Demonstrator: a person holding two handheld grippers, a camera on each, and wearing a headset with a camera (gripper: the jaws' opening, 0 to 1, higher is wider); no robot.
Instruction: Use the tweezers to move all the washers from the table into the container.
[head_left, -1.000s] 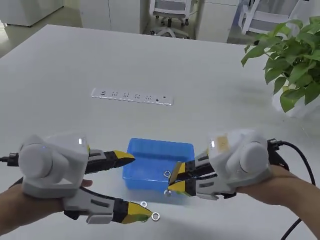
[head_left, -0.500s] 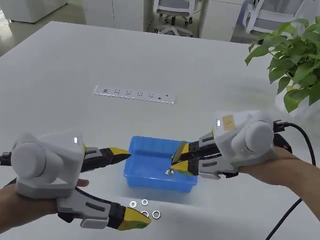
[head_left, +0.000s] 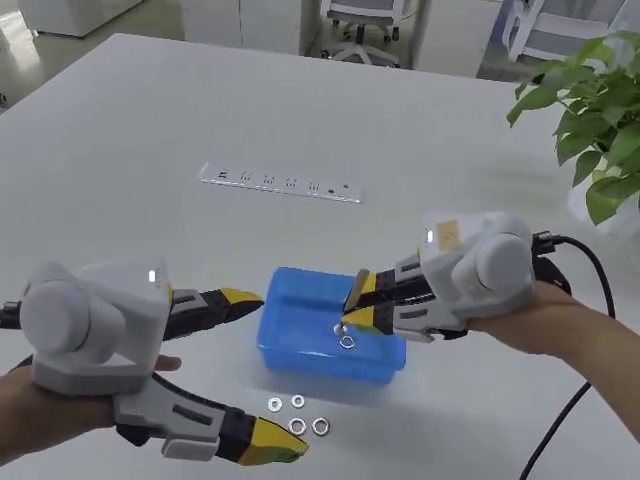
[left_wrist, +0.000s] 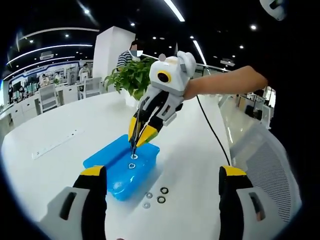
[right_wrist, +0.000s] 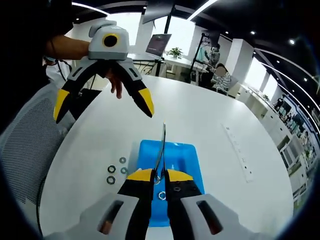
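Note:
A blue container (head_left: 300, 330) stands on the white table, also seen as the container (left_wrist: 115, 162) and the container (right_wrist: 180, 160). My right gripper (head_left: 358, 306) is shut on thin metal tweezers (right_wrist: 162, 145), which point down into the container. A washer (head_left: 347, 342) lies in the container right at the tweezers' tip. Several washers (head_left: 298, 415) lie on the table in front of the container, seen too as washers (left_wrist: 156, 197) and washers (right_wrist: 117, 170). My left gripper (head_left: 258, 375) hangs wide open near these washers, holding nothing.
A white power strip (head_left: 280, 184) lies farther back on the table. A green plant (head_left: 600, 120) stands at the right edge. A black cable (head_left: 590, 290) trails from the right gripper. Office chairs stand beyond the table's far edge.
The right gripper with the tweezers has moved from the container's front edge to over its inside. The left gripper stays open in about the same place. The head camera has shifted.

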